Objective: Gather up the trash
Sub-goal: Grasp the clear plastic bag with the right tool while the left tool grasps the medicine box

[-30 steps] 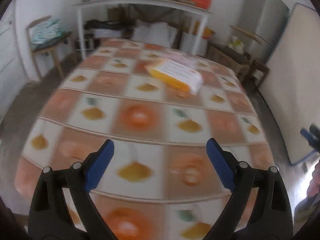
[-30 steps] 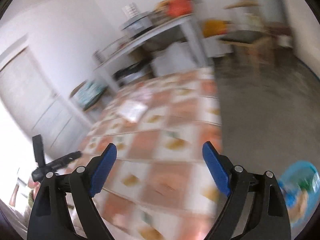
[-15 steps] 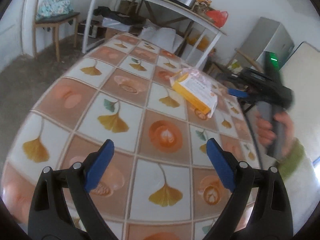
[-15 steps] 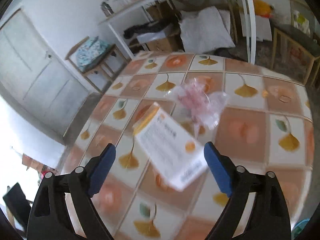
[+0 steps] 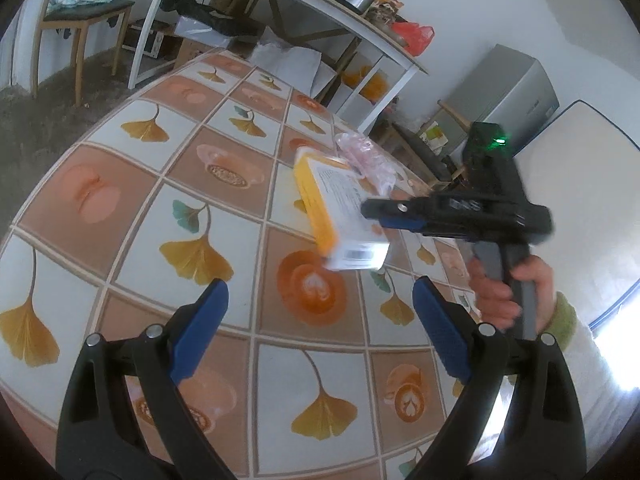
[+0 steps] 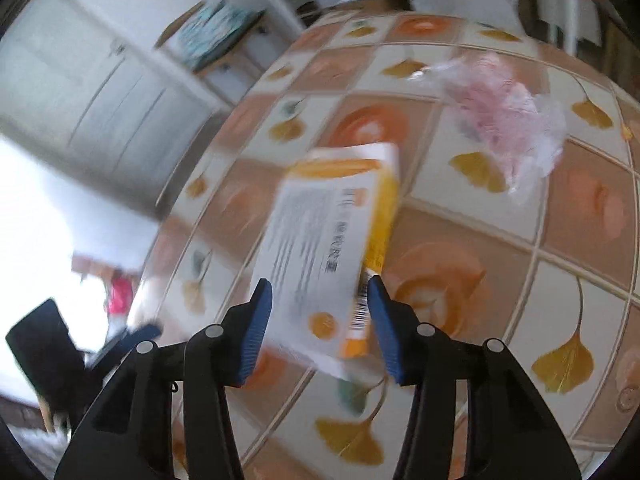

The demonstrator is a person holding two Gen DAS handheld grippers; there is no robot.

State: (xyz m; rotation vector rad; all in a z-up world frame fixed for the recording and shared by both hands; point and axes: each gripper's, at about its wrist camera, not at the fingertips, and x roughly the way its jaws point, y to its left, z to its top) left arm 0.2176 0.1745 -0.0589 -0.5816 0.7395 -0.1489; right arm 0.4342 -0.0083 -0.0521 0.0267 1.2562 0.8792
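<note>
A yellow-and-white box (image 5: pixel 340 208) lies on the patterned table (image 5: pixel 168 184), with a crumpled pink plastic wrapper (image 5: pixel 366 158) just behind it. In the right wrist view the box (image 6: pixel 324 256) sits between the blue pads of my right gripper (image 6: pixel 318 300), whose jaws have narrowed around its near end and look shut on it. The wrapper (image 6: pixel 504 116) lies beyond, to the right. My left gripper (image 5: pixel 320 320) is open and empty, low over the table in front of the box. The right gripper also shows in the left wrist view (image 5: pixel 390 218), over the box.
A white shelf table (image 5: pixel 280 4) with a cooker and a red bag stands behind. A wooden chair (image 5: pixel 76 12) is at the far left, a grey fridge (image 5: pixel 508 92) and a white panel at the right.
My right gripper has come in over the box and its jaws have closed around the near end. My left gripper has held low over the table, edging closer.
</note>
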